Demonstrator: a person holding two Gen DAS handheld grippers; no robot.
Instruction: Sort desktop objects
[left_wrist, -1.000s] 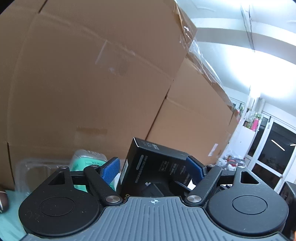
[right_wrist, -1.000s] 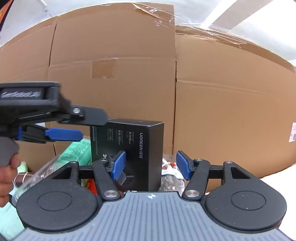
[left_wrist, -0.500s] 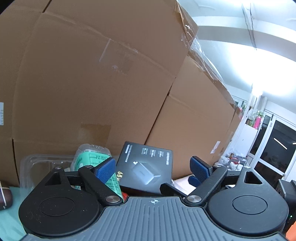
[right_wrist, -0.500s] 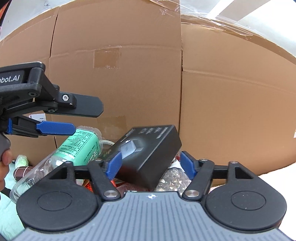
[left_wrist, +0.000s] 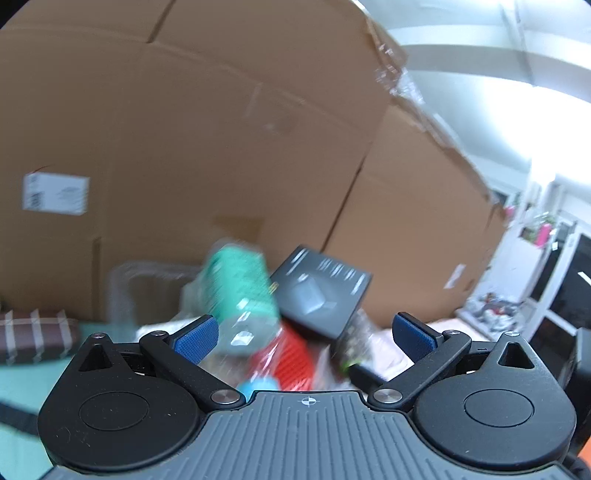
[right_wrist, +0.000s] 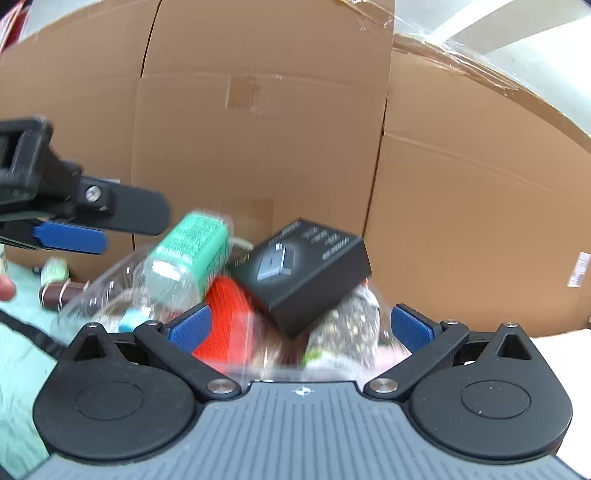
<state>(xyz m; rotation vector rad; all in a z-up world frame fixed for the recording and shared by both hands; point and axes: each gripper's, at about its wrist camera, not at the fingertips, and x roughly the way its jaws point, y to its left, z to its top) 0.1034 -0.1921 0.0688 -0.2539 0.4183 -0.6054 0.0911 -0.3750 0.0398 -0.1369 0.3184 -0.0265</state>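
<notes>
A black charger box (right_wrist: 301, 269) lies tilted on top of a pile, also in the left wrist view (left_wrist: 319, 293). Beside it lies a clear plastic bottle with a green label (right_wrist: 188, 254), blurred in the left wrist view (left_wrist: 240, 291). Under them are a red packet (right_wrist: 225, 321) and a speckled bag (right_wrist: 351, 325). My right gripper (right_wrist: 299, 328) is open and empty, just short of the pile. My left gripper (left_wrist: 304, 338) is open and empty, and shows from the side in the right wrist view (right_wrist: 70, 236), left of the bottle.
Large cardboard boxes (right_wrist: 258, 129) form a wall right behind the pile. A brown striped object (left_wrist: 33, 336) lies at the left on the pale green table cover (right_wrist: 18, 354). A clear plastic container (left_wrist: 147, 284) stands behind the bottle.
Both grippers let go of the black box and opened wide. The box tipped from upright to lying tilted on the pile. Both grippers have drawn back from it.
</notes>
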